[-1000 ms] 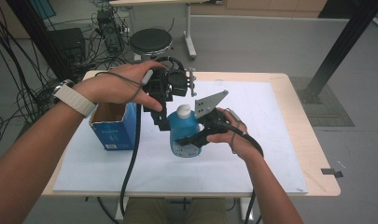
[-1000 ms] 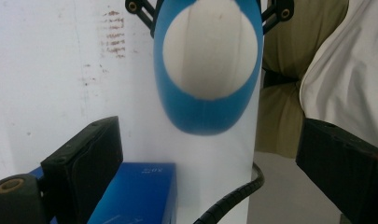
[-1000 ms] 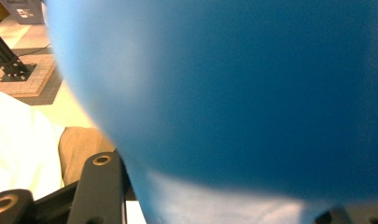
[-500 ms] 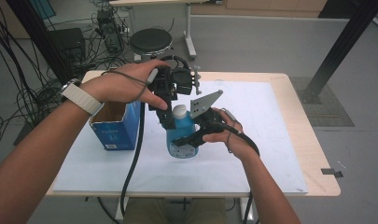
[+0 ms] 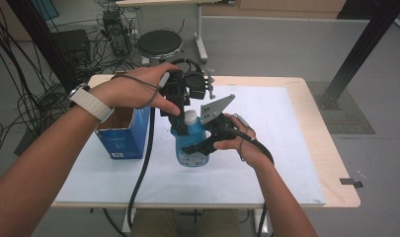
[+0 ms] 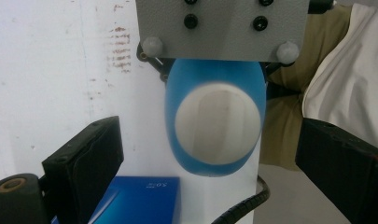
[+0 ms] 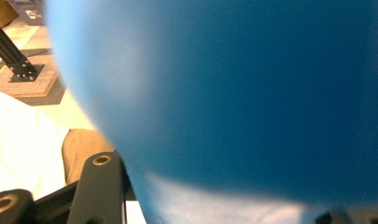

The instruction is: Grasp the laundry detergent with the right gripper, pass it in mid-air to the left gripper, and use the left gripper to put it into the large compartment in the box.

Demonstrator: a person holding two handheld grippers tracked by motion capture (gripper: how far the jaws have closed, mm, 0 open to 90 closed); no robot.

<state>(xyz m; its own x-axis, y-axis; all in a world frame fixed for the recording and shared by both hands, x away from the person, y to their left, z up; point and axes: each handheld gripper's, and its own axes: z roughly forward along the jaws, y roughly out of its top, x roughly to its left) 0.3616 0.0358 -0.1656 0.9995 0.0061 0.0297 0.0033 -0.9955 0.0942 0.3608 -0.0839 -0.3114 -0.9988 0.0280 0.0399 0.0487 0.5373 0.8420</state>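
Observation:
A blue bottle (image 5: 189, 148) with a white cap (image 5: 190, 117) stands upright on the white mat. My right gripper (image 5: 201, 146) is shut on its body from the right side. In the right gripper view the bottle's blue wall (image 7: 247, 93) presses close against the lens. My left gripper (image 5: 181, 114) hangs just above the cap and points down. The left gripper view looks straight down on the cap (image 6: 218, 126), with the two black jaws wide apart on either side of it and not touching it. The left gripper (image 6: 210, 163) is open.
An open blue cardboard box (image 5: 122, 136) stands on the mat left of the bottle, under my left forearm. The right gripper's grey plate (image 6: 221, 28) sits just beyond the bottle in the left gripper view. The white mat (image 5: 286, 148) covers the wooden table (image 5: 336, 163).
My left hand has shifted slightly right and settled over the bottle's cap. The right gripper keeps its hold, and the bottle has barely moved.

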